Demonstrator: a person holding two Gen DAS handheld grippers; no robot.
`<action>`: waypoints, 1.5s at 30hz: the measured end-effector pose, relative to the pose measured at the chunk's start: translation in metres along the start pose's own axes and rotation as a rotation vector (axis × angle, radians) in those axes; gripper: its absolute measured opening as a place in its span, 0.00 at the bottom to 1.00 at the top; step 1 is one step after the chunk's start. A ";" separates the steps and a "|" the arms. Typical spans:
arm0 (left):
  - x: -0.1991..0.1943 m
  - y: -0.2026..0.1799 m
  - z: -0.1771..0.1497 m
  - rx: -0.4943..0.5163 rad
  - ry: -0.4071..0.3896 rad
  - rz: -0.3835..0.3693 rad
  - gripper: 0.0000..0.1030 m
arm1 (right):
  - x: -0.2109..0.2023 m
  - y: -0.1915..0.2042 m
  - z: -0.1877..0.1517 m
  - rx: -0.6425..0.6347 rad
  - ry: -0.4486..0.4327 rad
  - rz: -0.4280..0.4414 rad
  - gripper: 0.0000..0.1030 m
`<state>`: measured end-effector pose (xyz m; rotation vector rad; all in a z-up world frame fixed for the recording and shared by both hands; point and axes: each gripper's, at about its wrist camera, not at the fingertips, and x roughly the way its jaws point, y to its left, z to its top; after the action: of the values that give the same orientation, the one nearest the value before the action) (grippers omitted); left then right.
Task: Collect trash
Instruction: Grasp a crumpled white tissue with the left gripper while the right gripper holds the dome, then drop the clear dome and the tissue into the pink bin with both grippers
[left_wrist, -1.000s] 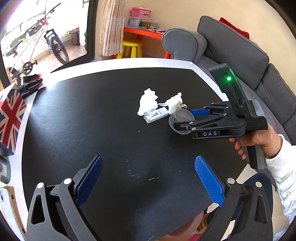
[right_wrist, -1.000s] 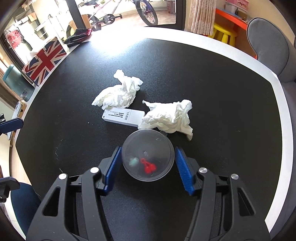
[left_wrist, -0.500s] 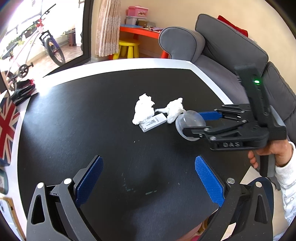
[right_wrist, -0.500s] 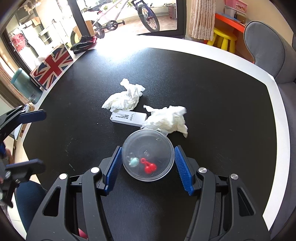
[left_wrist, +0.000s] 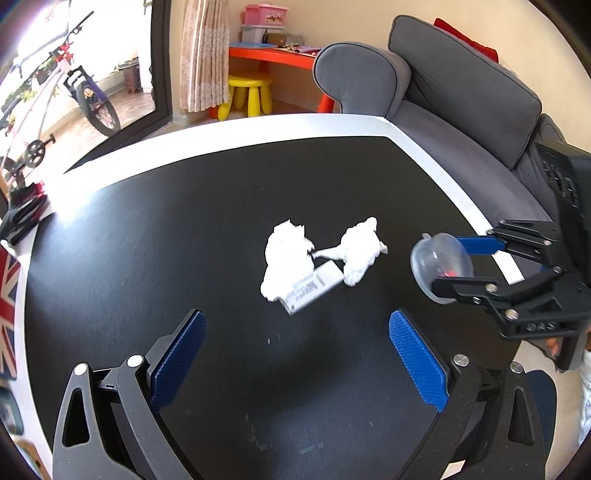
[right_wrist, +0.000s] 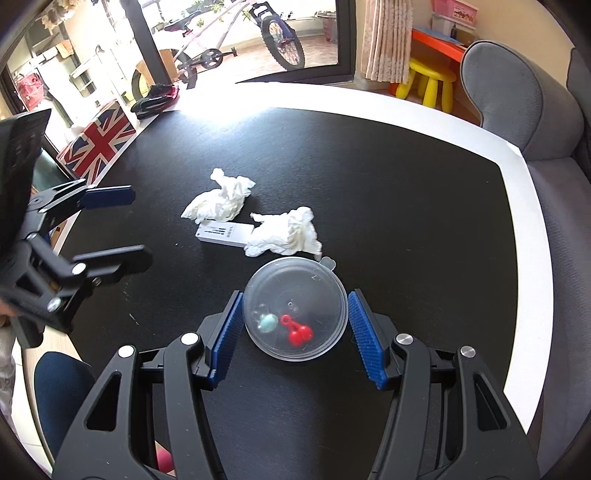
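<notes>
My right gripper (right_wrist: 295, 328) is shut on a clear round plastic cup (right_wrist: 295, 308) with small red and teal bits inside, held above the black table (right_wrist: 406, 192). It also shows in the left wrist view (left_wrist: 441, 264). Two crumpled white tissues (right_wrist: 219, 201) (right_wrist: 286, 236) and a flat white box (right_wrist: 223, 233) lie mid-table, ahead of the cup. In the left wrist view the tissues (left_wrist: 284, 254) (left_wrist: 360, 249) and box (left_wrist: 312, 286) lie ahead of my open, empty left gripper (left_wrist: 295, 354).
A grey sofa (left_wrist: 461, 110) runs along the table's right side. A Union Jack box (right_wrist: 98, 138) and a black and red item (right_wrist: 155, 99) sit at the table's left edge. A blue chair seat (right_wrist: 59, 384) is below the near edge.
My right gripper has lifted the clear cup off the table and drawn it back from the tissues toward the right edge. The left gripper has pulled back a little, still open.
</notes>
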<state>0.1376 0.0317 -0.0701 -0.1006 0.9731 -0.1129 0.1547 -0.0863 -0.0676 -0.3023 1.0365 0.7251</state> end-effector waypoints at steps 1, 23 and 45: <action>0.003 0.000 0.003 0.006 0.000 0.005 0.93 | 0.000 -0.001 0.000 0.001 -0.001 -0.001 0.56; 0.044 0.013 0.012 -0.013 0.041 0.001 0.20 | 0.008 -0.016 -0.001 0.012 -0.010 0.010 0.56; -0.061 -0.023 -0.021 0.029 -0.059 0.024 0.14 | -0.062 0.018 -0.028 -0.019 -0.105 0.003 0.56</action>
<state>0.0852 0.0164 -0.0288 -0.0652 0.9130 -0.1009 0.1048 -0.1132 -0.0256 -0.2765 0.9314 0.7458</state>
